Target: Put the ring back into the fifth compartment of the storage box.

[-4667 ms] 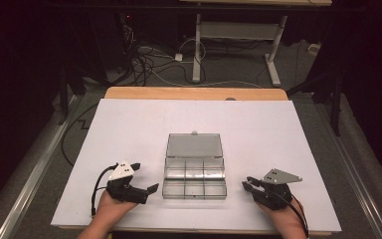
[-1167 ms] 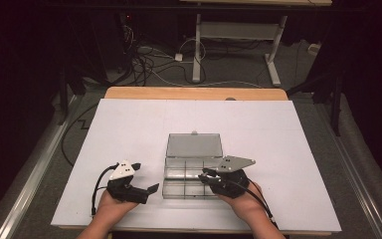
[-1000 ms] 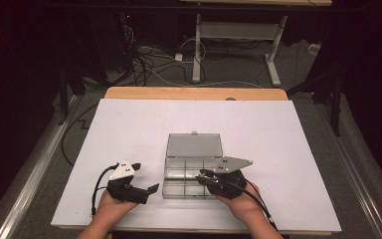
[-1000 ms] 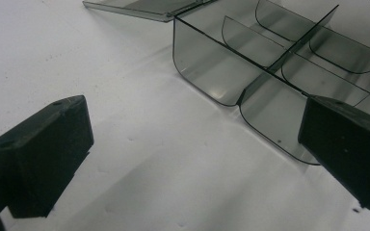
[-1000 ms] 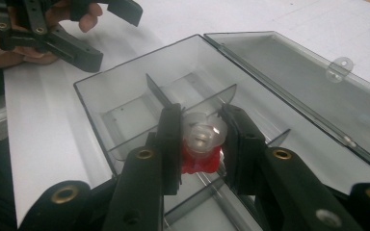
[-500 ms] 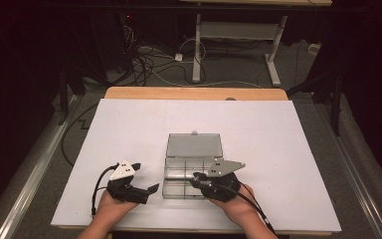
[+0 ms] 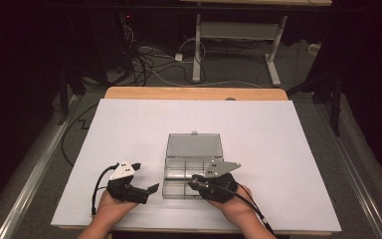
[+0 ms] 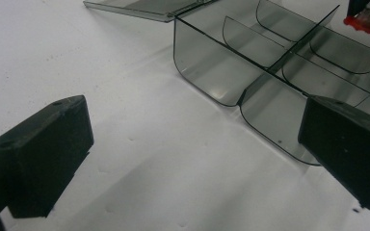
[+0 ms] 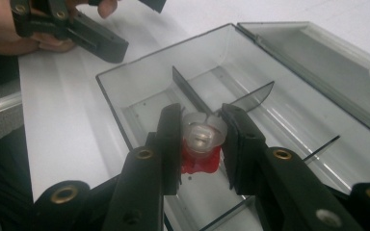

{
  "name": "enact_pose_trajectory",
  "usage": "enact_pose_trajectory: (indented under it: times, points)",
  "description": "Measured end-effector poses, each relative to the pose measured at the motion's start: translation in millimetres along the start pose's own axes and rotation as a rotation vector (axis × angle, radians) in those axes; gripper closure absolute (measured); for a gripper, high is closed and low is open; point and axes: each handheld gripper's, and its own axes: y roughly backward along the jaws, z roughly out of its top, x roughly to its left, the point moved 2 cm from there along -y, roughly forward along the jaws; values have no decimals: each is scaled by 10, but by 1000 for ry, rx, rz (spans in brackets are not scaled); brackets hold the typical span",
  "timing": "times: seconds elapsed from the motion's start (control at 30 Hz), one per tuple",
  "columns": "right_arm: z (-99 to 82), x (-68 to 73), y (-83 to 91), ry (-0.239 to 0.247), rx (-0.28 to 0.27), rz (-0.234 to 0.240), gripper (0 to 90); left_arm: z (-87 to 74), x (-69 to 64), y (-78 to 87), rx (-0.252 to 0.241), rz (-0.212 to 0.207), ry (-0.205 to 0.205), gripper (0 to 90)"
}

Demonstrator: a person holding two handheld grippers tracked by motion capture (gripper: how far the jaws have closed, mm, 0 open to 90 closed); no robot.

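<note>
Holding a small piece with a clear round cap and red base (image 9: pixel 201 144), the right claw (image 9: pixel 201 139) has both pads pressed on its sides, so it is closed on the piece. In the right claw view this sits in the lower middle of the frame, over a compartment of the clear divided box (image 9: pixel 125 96). In the high view the right claw (image 7: pixel 195 182) is at the lower centre, over the box's (image 7: pixel 171 191) near row, right of its middle.

Whether the red base touches the box floor I cannot tell; it looks close to it.

Box lid (image 7: pixel 194 146) lies open and flat, toward the top of the frame from the compartments. The dividers (image 9: pixel 185 91) stand just beyond the piece.

Left claw (image 7: pixel 151 188) rests on the white tabletop (image 7: pixel 278 139) at the lower left, just beside the box's left wall, jaws wide apart with nothing between them. In the left claw view, the box's curved corner wall (image 8: pixel 207 72) lies ahead in the upper middle, apart from both jaws.

Judgement on the step in hand: placing the piece in the compartment.
- Keep it upright, lower until the base meets the floor.
- Stay off the dividers and near wall; jaw clearance looks tight.
- Part the pads only slightly, then lift straight out so the piece does not tip.
- The light box may slide; the left claw could steady its wall.
</note>
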Motion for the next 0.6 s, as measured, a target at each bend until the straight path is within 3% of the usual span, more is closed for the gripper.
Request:
enact_pose_trajectory:
  times: [0.33,0.6]
  points:
    - [-86,-28,-80,-18,55,-4,716,0,1,-1,1,0,1,0]
    - [-78,-33,-86,-23,50,0,714,0,1,0,0,0,1,0]
